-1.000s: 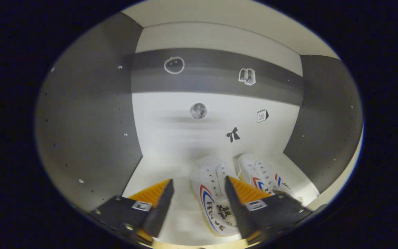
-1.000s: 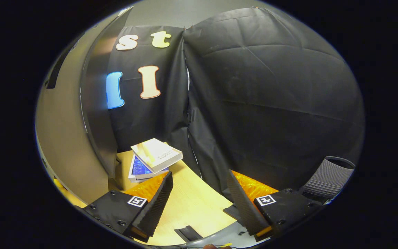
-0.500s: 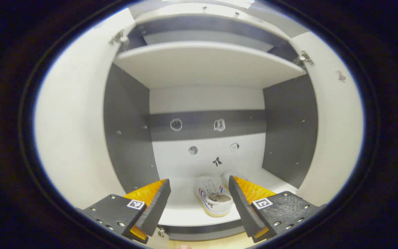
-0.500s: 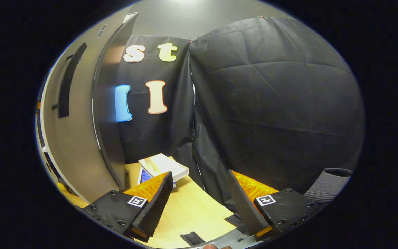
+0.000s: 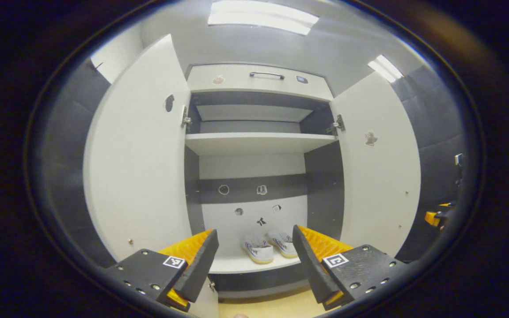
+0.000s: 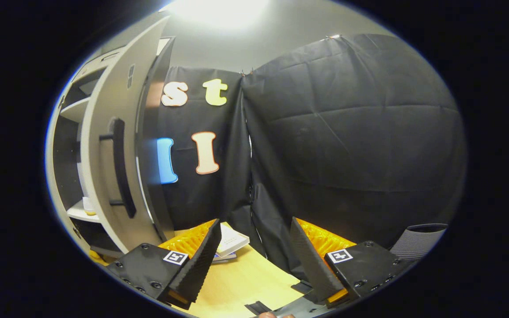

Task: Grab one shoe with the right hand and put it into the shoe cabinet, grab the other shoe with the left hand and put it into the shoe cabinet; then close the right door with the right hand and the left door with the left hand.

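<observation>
In the left gripper view we saw the left claw (image 5: 254, 260) nearest us, its fingers spread wide with nothing between them, held in front of the open cabinet (image 5: 259, 77). Just past the fingertips lay the bottom shelf (image 5: 237, 264), and on it the two shoes sat side by side, the left shoe (image 5: 258, 250) and the right shoe (image 5: 284, 244), close together with heels toward us and toes toward the back panel (image 5: 250, 212). That panel carried a few small stickers. Above the shoes ran a middle shelf (image 5: 259, 142), and over the compartment a drawer front with a handle (image 5: 267, 74). Both doors stood swung out, the left door (image 5: 142, 159) and the right door (image 5: 378, 168) flanking the opening. In the right gripper view we found the right claw (image 6: 254, 260) equally wide and holding nothing, poised over the worktop (image 6: 241, 282). Beyond its fingers lay a small stack of books (image 6: 232, 245) on the worktop, close to the booth's black cloth (image 6: 347, 145). To the left in that view the right door (image 6: 113, 176) showed its outer face with a long dark handle (image 6: 119, 168), and a glimpse of the cabinet's shelves appeared behind its edge.
</observation>
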`<action>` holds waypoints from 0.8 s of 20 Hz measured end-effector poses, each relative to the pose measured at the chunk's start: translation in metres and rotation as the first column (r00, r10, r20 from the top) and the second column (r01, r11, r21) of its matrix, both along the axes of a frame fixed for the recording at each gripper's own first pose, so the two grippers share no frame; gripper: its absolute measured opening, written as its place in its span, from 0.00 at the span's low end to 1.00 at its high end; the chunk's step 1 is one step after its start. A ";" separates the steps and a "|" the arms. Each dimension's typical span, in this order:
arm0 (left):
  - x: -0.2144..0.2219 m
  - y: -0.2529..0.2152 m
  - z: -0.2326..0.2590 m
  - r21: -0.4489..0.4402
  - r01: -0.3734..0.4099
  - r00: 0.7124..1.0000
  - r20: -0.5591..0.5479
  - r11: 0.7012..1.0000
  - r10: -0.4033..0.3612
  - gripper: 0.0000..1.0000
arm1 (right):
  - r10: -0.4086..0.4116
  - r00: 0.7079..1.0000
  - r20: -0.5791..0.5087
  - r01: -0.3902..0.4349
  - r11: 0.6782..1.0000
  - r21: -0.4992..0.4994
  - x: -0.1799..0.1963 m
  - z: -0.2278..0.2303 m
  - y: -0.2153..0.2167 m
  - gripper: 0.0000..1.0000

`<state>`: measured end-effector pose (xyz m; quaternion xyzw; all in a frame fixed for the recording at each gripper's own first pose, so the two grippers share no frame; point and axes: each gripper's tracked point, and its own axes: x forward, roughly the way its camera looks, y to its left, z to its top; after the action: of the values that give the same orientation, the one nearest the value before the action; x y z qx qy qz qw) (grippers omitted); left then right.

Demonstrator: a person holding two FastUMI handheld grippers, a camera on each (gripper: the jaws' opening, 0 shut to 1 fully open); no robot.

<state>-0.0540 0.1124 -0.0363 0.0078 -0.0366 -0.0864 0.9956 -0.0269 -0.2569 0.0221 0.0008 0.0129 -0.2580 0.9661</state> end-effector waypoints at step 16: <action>-0.104 0.002 -0.119 -0.003 -0.071 0.983 -0.170 0.997 0.070 0.96 | 0.244 0.966 0.083 -0.235 0.966 -0.104 0.034 0.091 0.056 1.00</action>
<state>-0.1584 0.1139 -0.1557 -0.0027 0.0484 -0.0512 0.9975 0.0069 -0.2011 0.1128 -0.0335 -0.0451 -0.1394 0.9886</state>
